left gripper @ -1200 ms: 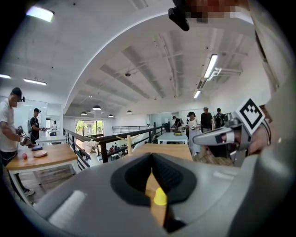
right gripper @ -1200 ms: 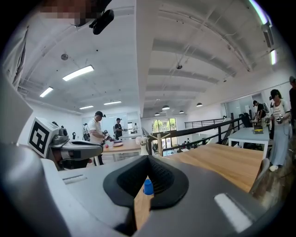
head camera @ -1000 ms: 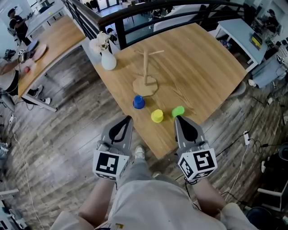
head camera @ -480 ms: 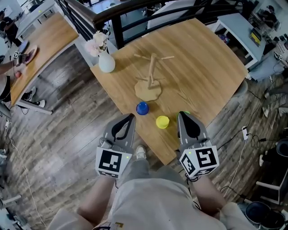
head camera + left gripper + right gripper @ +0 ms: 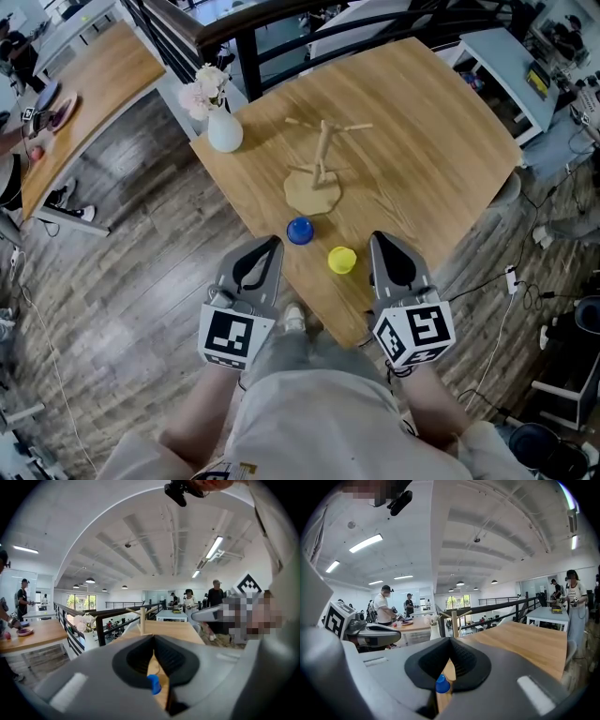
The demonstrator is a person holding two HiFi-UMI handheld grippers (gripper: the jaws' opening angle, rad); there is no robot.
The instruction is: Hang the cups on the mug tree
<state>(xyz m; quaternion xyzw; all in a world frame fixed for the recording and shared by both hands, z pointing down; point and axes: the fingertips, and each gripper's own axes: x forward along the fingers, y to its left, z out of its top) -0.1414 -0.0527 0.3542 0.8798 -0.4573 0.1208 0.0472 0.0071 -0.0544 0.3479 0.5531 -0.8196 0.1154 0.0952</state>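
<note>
Your left tongs (image 5: 270,246) and right tongs (image 5: 378,242) are both clenched on nothing, each pair of jaws pressed together at the tip. You hold them side by side, well apart from each other, pointing at the corner of the wooden bench (image 5: 441,141) that is closest to you. The left tip sits about at the bench's edge and the right tip is over the wood. Neither touches a cup. The blue cup (image 5: 300,231) stands on the bench just beyond the left tongs, and both gripper views catch it through the narrow slit below their closed jaws. The yellow cup (image 5: 342,260) stands near it, closer to you, in the gap between the two tongs. The two cups are close together but not touching. The mug tree (image 5: 321,164) stands upright on its flat round base farther back, past the blue cup, and its pegs are bare. No cup hangs on it. A white vase (image 5: 224,132) with pale flowers stands at the bench's far left corner, well away from the cups.
</note>
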